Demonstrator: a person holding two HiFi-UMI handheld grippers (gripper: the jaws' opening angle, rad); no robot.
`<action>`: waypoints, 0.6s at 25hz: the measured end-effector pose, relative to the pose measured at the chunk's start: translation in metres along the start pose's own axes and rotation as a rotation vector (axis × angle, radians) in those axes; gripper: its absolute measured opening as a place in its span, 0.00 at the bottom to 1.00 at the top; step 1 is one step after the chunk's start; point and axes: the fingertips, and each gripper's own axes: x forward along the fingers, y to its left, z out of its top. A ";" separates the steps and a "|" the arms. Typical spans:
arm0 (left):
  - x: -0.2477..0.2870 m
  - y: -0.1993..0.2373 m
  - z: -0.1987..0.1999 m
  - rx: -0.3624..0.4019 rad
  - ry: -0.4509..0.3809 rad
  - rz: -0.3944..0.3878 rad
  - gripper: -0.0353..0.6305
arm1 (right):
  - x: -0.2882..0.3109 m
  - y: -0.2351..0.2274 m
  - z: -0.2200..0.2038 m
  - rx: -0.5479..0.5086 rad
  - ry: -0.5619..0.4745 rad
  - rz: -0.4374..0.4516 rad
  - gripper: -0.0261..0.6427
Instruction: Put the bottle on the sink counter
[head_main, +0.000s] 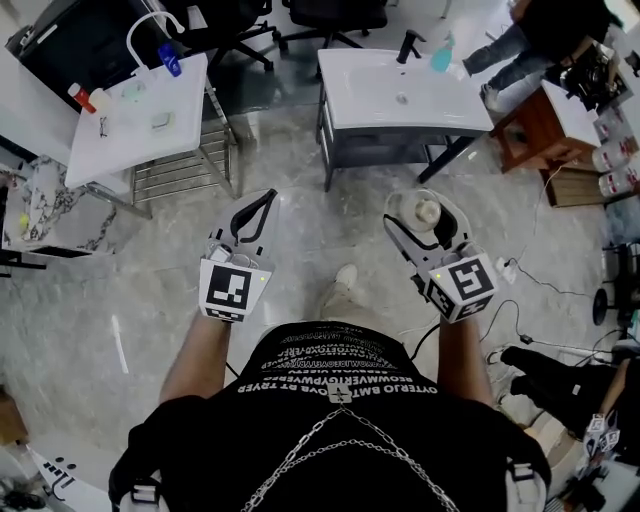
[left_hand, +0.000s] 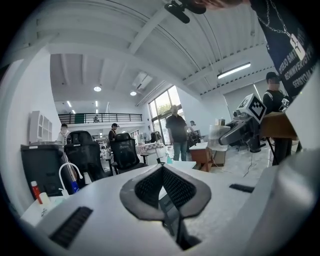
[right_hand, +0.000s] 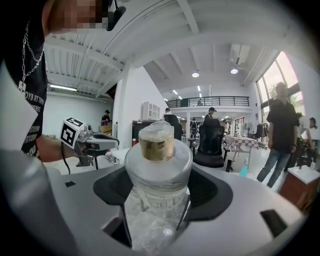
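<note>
A clear bottle (head_main: 425, 211) with a cork stopper (right_hand: 156, 143) is upright between the jaws of my right gripper (head_main: 426, 222), which is shut on it at chest height over the marble floor. The right gripper view has the bottle (right_hand: 158, 170) filling the middle between the dark pads (right_hand: 210, 192). My left gripper (head_main: 267, 198) hangs level with it to the left, its jaws shut with nothing in them; the tips meet in the left gripper view (left_hand: 162, 169). The white sink counter (head_main: 370, 105) with a black faucet (head_main: 408, 44) stands some way ahead, slightly right of centre.
A blue spray bottle (head_main: 441, 54) stands on the counter's far right corner. A second white sink table (head_main: 130, 125) with small bottles is ahead on the left, with a metal rack (head_main: 180, 172) under it. Office chairs (head_main: 335, 15), a wooden cabinet (head_main: 528, 128), a person (head_main: 545, 30) and floor cables (head_main: 545, 290) lie around.
</note>
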 end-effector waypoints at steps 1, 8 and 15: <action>0.011 0.003 0.001 -0.001 0.005 0.001 0.06 | 0.006 -0.008 0.002 0.002 -0.003 0.005 0.53; 0.087 0.020 0.016 0.003 0.016 0.017 0.06 | 0.049 -0.071 0.020 -0.006 -0.025 0.047 0.53; 0.169 0.023 0.024 -0.011 0.024 0.024 0.06 | 0.085 -0.136 0.022 0.002 -0.010 0.096 0.53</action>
